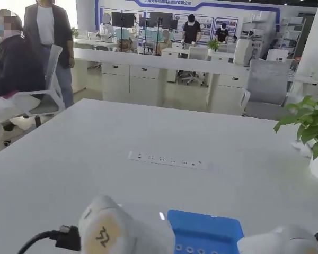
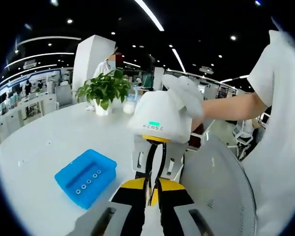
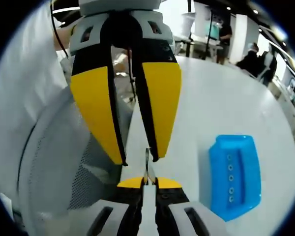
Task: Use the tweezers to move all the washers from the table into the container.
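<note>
Right gripper view gives the grip detail; head view catches just the white tool bodies at the near bench (image 1: 95, 159) edge, tips cut off. The right tool (image 3: 147, 184) has its jaws pressed together on a thin metal strip, the tweezers (image 3: 147, 166). The left tool (image 3: 138, 160) faces it nose to nose, jaws a narrow gap apart either side of the tweezers' far end; contact can't be told. The blue container (image 3: 248, 162) sits on the bench just beside both tools, touching neither, with five washers (image 3: 230, 178) in a row inside it.
</note>
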